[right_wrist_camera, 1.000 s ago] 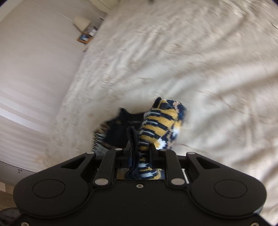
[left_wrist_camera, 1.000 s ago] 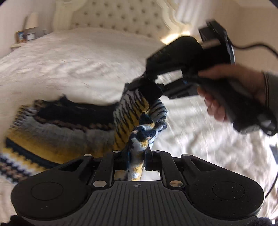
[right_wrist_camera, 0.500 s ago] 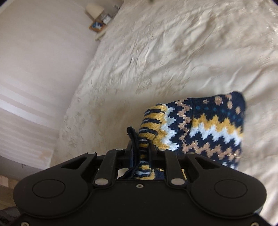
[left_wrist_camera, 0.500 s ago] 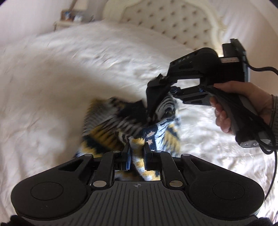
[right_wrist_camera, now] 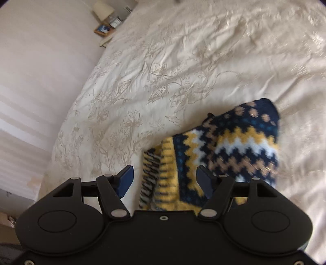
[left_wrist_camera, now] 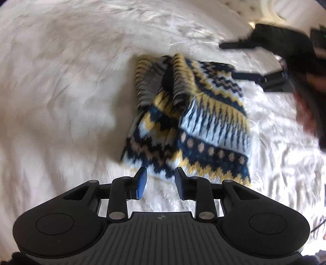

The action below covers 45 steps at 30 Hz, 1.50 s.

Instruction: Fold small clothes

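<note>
Cream bedspread [right_wrist_camera: 163, 77] with a faint flower print is filling both views, and lying on it is the little sweater [left_wrist_camera: 189, 122], knitted in navy, yellow and white zigzags. It is sitting doubled over on itself, ribbed edges bunched at the far side in the left view, which looks to me like a fold just laid down. That would explain the letting go: the cloth is resting where it should, so nothing needs pinching.

Left gripper [left_wrist_camera: 160, 179] is hovering just short of the near hem, jaws opening, a modest gap, only bedspread between them and no cloth touched. Right gripper [right_wrist_camera: 164, 179] is opening much wider; the striped edge of the sweater is lying between its jaws, but the blue pads [right_wrist_camera: 126, 179] are standing clear of the knit. Both released, then. Off at the bed's far corner, a lamp [right_wrist_camera: 102, 9] is sitting on a small nightstand [right_wrist_camera: 105, 30].
</note>
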Available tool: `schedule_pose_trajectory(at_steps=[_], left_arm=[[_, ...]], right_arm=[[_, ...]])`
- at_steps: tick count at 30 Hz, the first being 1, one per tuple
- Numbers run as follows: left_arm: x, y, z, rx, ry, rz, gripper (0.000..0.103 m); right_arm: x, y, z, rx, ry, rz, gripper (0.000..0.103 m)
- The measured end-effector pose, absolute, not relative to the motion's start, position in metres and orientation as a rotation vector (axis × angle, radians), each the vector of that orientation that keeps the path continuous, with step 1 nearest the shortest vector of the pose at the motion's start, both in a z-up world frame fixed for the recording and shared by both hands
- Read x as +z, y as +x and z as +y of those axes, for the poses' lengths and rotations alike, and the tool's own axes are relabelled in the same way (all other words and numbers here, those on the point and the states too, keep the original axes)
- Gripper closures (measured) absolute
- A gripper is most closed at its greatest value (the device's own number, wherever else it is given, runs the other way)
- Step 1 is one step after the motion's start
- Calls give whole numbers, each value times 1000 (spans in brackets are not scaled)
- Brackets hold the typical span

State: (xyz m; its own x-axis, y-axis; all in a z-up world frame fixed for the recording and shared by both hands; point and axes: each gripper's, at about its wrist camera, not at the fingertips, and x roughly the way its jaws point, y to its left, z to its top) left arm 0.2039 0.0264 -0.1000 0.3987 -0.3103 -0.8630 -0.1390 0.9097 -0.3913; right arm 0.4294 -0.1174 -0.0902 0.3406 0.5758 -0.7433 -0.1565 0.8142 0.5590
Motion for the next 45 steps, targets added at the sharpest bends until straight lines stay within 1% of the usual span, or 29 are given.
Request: schedule_pose_trajectory(at_steps=[4, 8, 11, 14, 16, 17, 18, 24, 25, 26, 27, 29, 30, 31, 32, 34, 37, 45], left_arm=[[-89, 244, 32, -215, -387, 1162, 67], [-82, 289, 32, -261, -354, 1166, 66], [-83, 320, 35, -247, -392, 1205, 66], [-83, 337, 37, -241, -406, 1225, 66], [-83, 341, 38, -220, -408, 1235, 66], [-82, 341, 39, -212, -410, 1244, 66], [-83, 341, 40, -208, -413, 1252, 66], [-94, 336, 44, -230, -456, 1308, 66], [-97, 337, 44, -236, -463, 1322, 66], [-98, 339, 44, -245, -466, 1329, 66], [-98, 341, 44, -256, -466, 1331, 66], [-97, 346, 42, -276, -464, 1328, 65], [-96, 349, 41, -288, -470, 1328, 60], [-96, 353, 40, -299, -485, 1331, 54], [-97, 357, 39, -307, -503, 1336, 50], [-100, 365, 37, -325, -556, 1351, 37], [-107, 373, 31, -330, -610, 1372, 25], [-121, 378, 20, -334, -625, 1402, 23]], right_arm=[[-88, 388, -109, 481, 203, 1130, 31], [-91, 344, -89, 495, -8, 1099, 31], [-94, 316, -66, 577, -147, 1070, 32], [-104, 294, -39, 652, -271, 1040, 37], [-109, 279, -21, 703, -379, 974, 41], [-112, 273, -11, 715, -442, 942, 45], [-116, 267, -3, 720, -501, 919, 52], [-142, 251, 24, 707, -735, 861, 57], [-145, 251, 24, 698, -751, 858, 64], [-144, 253, 22, 695, -735, 859, 94], [-141, 256, 17, 689, -689, 872, 92], [-128, 266, 2, 652, -553, 890, 92], [-121, 270, -7, 620, -492, 889, 92], [-113, 275, -16, 585, -431, 888, 92], [-105, 278, -26, 552, -373, 887, 92], [-95, 284, -44, 496, -287, 888, 92], [-86, 292, -65, 427, -193, 900, 92], [-81, 299, -86, 330, -60, 906, 92]])
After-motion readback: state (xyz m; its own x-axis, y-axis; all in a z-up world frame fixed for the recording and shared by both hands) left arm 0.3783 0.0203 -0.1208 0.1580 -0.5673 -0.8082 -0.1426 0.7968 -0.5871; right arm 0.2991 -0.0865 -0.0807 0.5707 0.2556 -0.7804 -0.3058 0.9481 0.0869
